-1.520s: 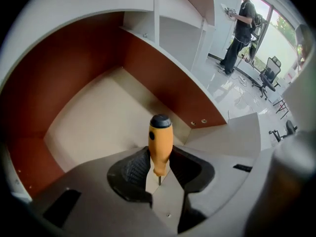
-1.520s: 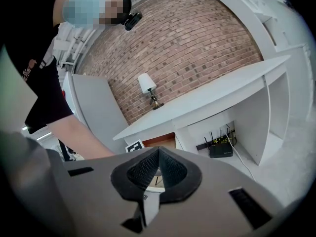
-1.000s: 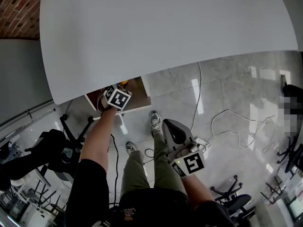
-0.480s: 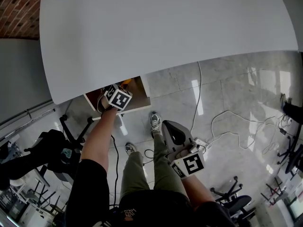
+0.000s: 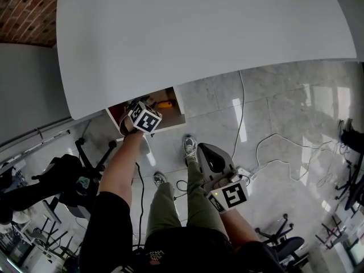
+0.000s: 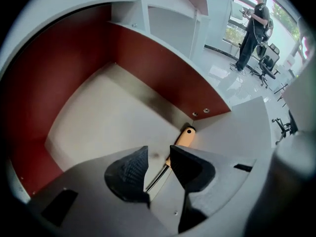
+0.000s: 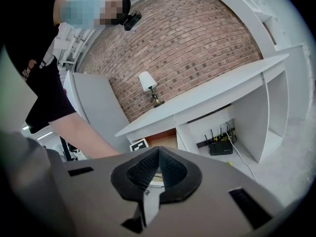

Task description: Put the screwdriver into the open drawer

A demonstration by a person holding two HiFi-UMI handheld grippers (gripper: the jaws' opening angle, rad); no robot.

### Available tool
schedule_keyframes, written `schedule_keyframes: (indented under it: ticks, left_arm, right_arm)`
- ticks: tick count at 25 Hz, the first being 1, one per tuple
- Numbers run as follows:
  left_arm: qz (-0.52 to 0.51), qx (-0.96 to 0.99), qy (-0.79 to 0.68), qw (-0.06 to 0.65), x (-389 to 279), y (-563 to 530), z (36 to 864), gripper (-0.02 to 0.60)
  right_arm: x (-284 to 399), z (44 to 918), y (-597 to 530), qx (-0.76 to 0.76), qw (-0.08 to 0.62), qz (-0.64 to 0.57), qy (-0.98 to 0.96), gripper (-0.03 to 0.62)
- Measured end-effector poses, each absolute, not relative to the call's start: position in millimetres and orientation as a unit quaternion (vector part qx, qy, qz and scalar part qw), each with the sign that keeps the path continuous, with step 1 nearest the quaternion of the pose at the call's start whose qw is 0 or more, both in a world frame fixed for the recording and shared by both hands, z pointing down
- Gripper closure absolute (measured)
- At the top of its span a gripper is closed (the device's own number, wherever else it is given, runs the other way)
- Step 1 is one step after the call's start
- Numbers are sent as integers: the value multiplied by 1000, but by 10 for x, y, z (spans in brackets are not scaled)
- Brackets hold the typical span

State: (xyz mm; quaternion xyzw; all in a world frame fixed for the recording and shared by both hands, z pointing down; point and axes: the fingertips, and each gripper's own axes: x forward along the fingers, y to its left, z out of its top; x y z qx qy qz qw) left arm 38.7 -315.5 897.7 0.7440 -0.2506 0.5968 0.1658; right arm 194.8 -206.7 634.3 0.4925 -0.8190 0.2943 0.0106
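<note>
The open drawer (image 5: 177, 107) juts out under the front edge of the white table (image 5: 199, 33); it has red-brown walls (image 6: 148, 58) and a pale floor. The screwdriver (image 6: 184, 138) lies on that floor by the right corner, orange handle away from me, and its thin shaft runs under the gap between my jaws. In the head view its handle (image 5: 165, 104) shows just right of my left gripper (image 5: 139, 111). The left gripper (image 6: 159, 154) points down into the drawer, open, pads clear of the shaft. My right gripper (image 5: 206, 152) hangs low over the floor, shut and empty (image 7: 158, 151).
The person's legs and shoes (image 5: 188, 145) stand on the glossy tile floor below the drawer. White cables (image 5: 273, 147) and a power strip lie at right, office chairs (image 5: 62, 178) at left. A lamp (image 7: 149, 85) stands on the table; a router (image 7: 220, 146) sits under it.
The orange handle now shows apart from the left gripper, lying in the drawer. The left gripper has barely shifted. The right gripper stays where it was.
</note>
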Motion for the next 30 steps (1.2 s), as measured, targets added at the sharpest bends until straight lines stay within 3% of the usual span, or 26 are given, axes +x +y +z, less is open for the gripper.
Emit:
schedule_keyframes:
  ticks: [8, 11, 16, 30]
  left_arm:
    - [555, 771, -281, 136, 347, -3089, 8529, 464]
    - [531, 789, -288, 115, 363, -3055, 8296, 532]
    - [479, 819, -302, 96, 386, -2953, 7842, 567]
    - [327, 878, -342, 74, 96, -2159, 6374, 574]
  right_arm:
    - [1741, 6089, -1954, 489, -4, 269, -830, 598]
    - [1647, 6013, -1893, 488, 6, 270, -830, 597]
    - [1459, 5837, -1768, 492, 6, 259, -831, 598]
    - [977, 5256, -1226, 498, 19, 221, -838, 599]
